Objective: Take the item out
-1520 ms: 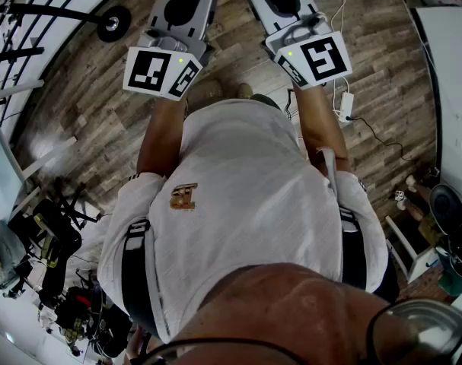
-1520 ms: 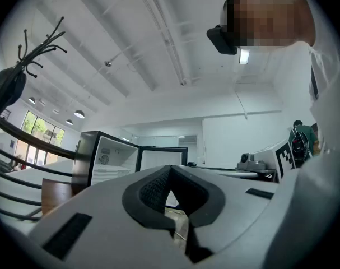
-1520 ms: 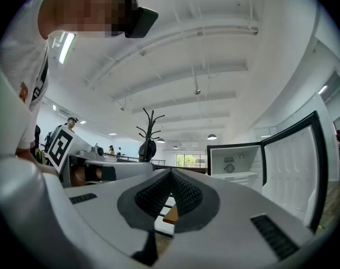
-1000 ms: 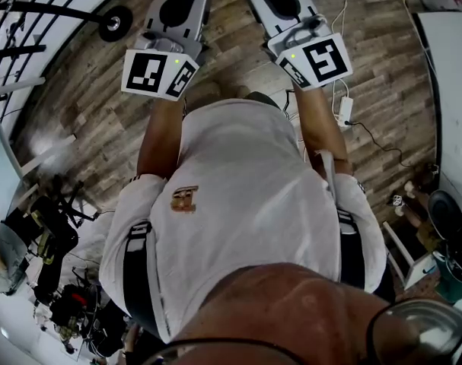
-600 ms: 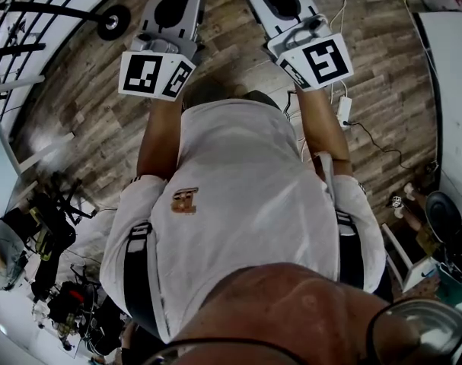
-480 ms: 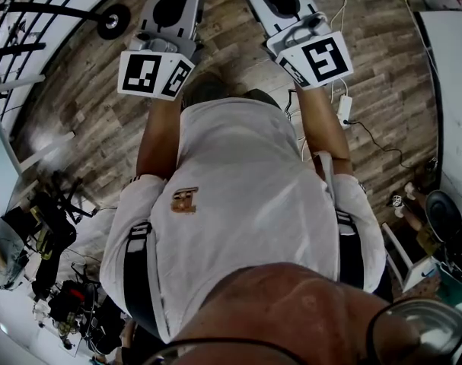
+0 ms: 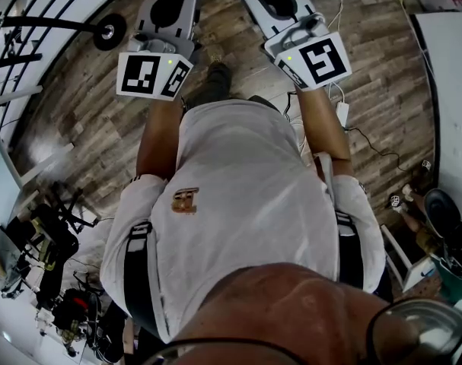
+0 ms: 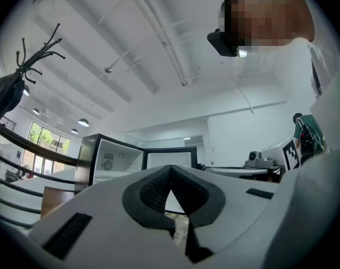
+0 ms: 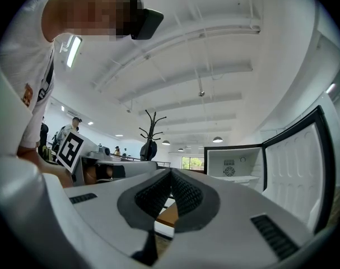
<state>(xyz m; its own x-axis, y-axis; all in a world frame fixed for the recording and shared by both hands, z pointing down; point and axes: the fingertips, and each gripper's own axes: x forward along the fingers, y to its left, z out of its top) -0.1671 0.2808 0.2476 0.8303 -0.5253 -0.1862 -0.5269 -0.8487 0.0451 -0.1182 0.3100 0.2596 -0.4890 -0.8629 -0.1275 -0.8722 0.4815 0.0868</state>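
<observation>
Checking in from the remote feed. Closest to the head camera is the white shirt (image 7: 246,204). Both elbows are bent and tucked in at the sides. The left forearm (image 7: 160,139) and right forearm (image 7: 322,124) reach forward side by side, bare below the sleeves.

Each hand is hidden under its marker cube, the left cube (image 7: 151,74) and the right cube (image 7: 310,58). The tool bodies run on from there toward the top edge of the head view, angled slightly in toward each other.

The left gripper (image 8: 170,170) is clamped, its ribbed pads meeting at the tips with nothing between them. The right gripper (image 9: 170,172) is the same, pinched closed and empty.

Under them is the wood plank floor (image 7: 86,120). One shoe (image 7: 215,74) pokes out between the two tools, and a white power strip (image 7: 342,112) with its cable lies just right of the right arm.

Further out, both gripper views look across at a small black fridge (image 8: 111,160) with a white interior. Its door (image 9: 296,170) is swung wide open. A coat rack (image 9: 150,139) stands off behind it.

As for the item, I honestly can't make it out in any view. The grippers are well short of the fridge.
</observation>
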